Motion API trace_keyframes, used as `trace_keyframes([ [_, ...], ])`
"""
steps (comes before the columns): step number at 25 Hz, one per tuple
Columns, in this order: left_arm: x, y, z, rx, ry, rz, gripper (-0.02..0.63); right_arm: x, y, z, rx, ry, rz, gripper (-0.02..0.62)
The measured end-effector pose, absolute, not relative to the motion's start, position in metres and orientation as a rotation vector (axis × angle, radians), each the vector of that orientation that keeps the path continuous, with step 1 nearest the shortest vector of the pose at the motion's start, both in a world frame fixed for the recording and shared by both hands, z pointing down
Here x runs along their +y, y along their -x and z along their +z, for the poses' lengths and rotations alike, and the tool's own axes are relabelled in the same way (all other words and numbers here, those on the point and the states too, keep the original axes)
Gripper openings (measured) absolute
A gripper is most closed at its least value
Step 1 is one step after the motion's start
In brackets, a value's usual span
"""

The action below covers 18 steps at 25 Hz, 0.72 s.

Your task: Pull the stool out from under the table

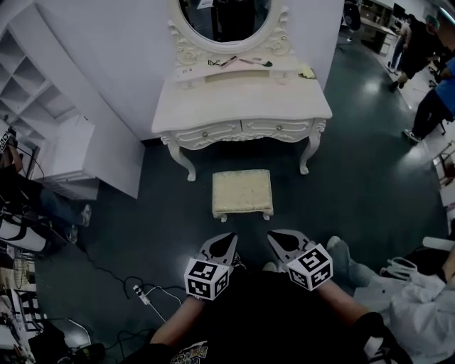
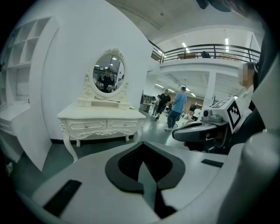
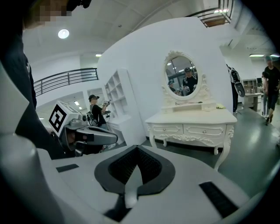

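Stool (image 1: pixel 242 192) beyond left tool (image 1: pixel 230 239), right tool (image 1: pixel 274 237)

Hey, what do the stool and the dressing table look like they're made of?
Stool: padded seat in pale textured fabric, probably upholstery, on a cream painted frame. Dressing table: likely painted wood, cream with slight sheen; the carved scrollwork and curved legs suggest it.

The stool (image 1: pixel 242 193) stands on the floor just ahead of the left tool (image 1: pixel 229 238) and the right tool (image 1: pixel 273 236), which are side by side. Beyond it stands the bench (image 1: pixel 242 99), with the mirror (image 1: pixel 224 21) at its far edge. A shelf unit (image 1: pixel 35 99) stands to the left.
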State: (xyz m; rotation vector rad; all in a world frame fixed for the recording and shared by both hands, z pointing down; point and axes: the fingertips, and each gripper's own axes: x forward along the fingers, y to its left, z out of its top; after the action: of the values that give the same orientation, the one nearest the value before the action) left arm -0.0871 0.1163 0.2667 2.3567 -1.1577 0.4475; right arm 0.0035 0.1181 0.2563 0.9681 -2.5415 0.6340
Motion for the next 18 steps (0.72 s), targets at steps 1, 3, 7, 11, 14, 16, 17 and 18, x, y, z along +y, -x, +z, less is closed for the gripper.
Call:
trace_keyframes([
  [1, 0.1165, 0.0873, 0.2668, -1.158, -2.358, 0.452, 0.008, 0.1182, -0.0033, 0.2561, -2.542, -0.968, 0.636, 0.026],
  [3, 0.1169, 0.0877, 0.2664, -1.159, -2.357, 0.457, 0.008, 0.1178, -0.003, 0.2553, -2.544, -0.969, 0.636, 0.026],
  [7, 0.1156, 0.0862, 0.2671, -1.161, -2.352, 0.453, 0.008, 0.1155, -0.0055, 0.2559, -2.545, -0.971, 0.637, 0.026],
  [11, 0.1138, 0.085, 0.2688, -1.162, -2.346, 0.456, 0.008, 0.114, -0.0067, 0.2591, -2.542, -0.96, 0.645, 0.026],
  [14, 0.1137, 0.0844, 0.2721, -1.16, -2.34, 0.462, 0.008, 0.1133, -0.0061, 0.2625, -2.541, -0.947, 0.649, 0.026],
  [16, 0.1129, 0.0845, 0.2733, -1.159, -2.339, 0.464, 0.008, 0.1127, -0.0056, 0.2641, -2.54, -0.942, 0.652, 0.026],
  [17, 0.1128, 0.0845, 0.2736, -1.158, -2.339, 0.465, 0.008, 0.1127, -0.0053, 0.2644, -2.539, -0.941, 0.654, 0.026],
  [18, 0.113, 0.0845, 0.2739, -1.156, -2.34, 0.467, 0.008, 0.1129, -0.005, 0.2646, -2.539, -0.939, 0.656, 0.026],
])
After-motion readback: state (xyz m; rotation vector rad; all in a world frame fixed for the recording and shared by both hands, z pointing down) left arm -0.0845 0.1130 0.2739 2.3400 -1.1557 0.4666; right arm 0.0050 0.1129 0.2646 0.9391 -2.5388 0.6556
